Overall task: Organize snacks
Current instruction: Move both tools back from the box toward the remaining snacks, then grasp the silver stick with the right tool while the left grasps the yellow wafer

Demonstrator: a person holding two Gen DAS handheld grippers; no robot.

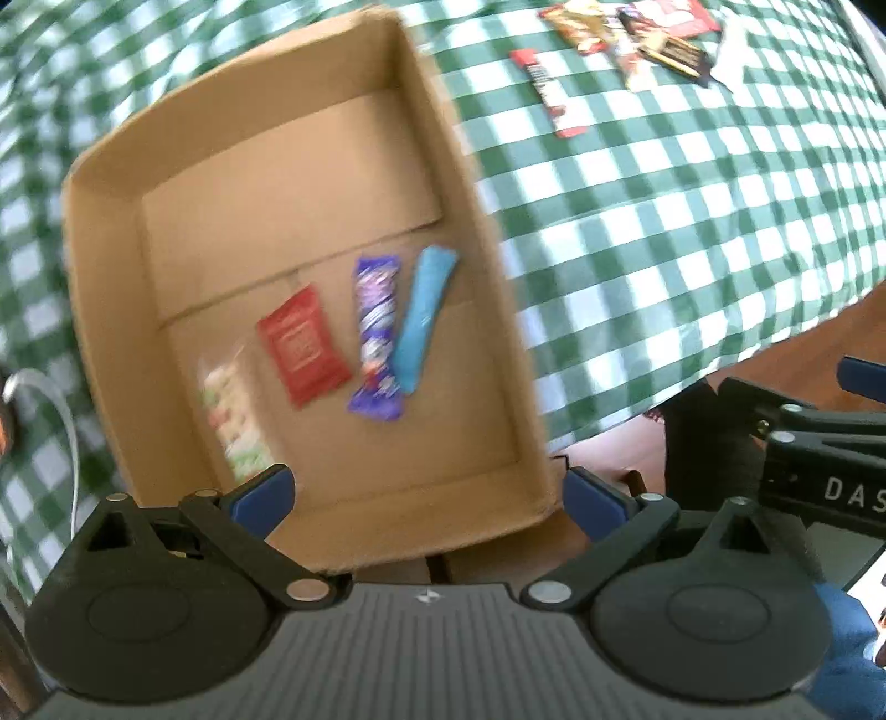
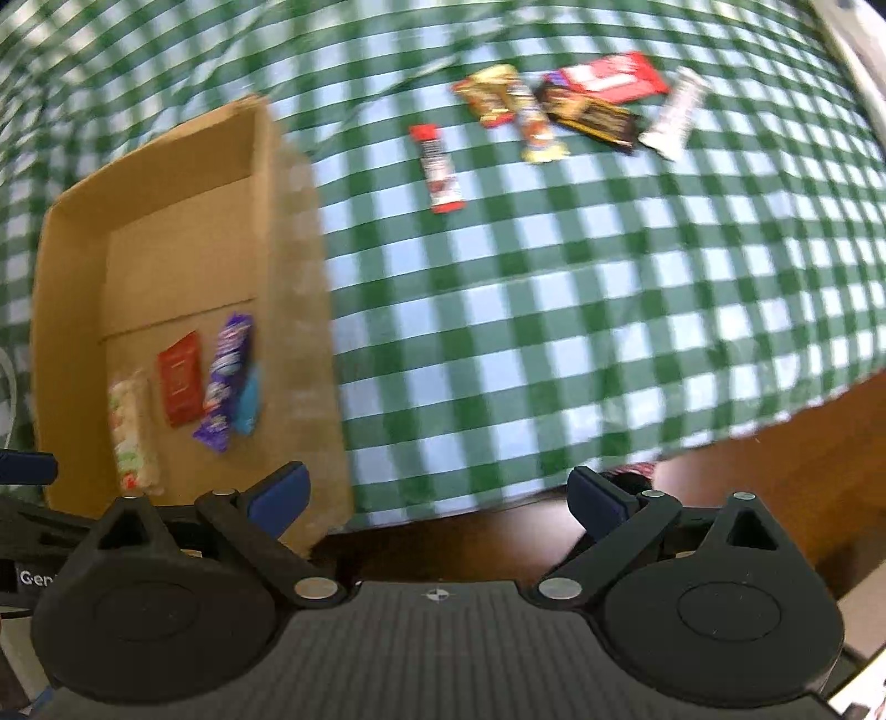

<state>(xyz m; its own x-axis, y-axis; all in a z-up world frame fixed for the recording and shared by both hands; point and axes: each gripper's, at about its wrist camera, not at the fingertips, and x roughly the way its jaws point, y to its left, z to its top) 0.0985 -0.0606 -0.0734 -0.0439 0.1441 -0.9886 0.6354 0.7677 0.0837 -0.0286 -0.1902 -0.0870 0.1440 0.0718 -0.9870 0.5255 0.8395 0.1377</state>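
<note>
An open cardboard box [image 1: 105, 183] [image 2: 72, 221] sits on the green checked tablecloth. Inside lie a red packet [image 1: 302, 343] [image 2: 180, 376], a purple bar [image 1: 376, 332] [image 2: 224, 382], a blue bar [image 1: 423, 318] [image 2: 246, 407] and a clear pack of pale sweets [image 1: 235, 421] [image 2: 130, 437]. On the cloth beyond lie a red-and-white bar [image 1: 548, 91] [image 2: 437, 169] and a cluster of several more snacks [image 1: 631, 39] [image 2: 570, 108]. My left gripper [image 1: 429, 493] is open and empty over the box's near edge. My right gripper [image 2: 437, 493] is open and empty near the table's front edge.
The tablecloth [image 2: 554, 310] hangs over the table's front edge, with brown floor [image 2: 775, 459] below. A white cable [image 1: 61, 410] lies left of the box. The right gripper's body [image 1: 819, 454] shows at the left wrist view's right edge.
</note>
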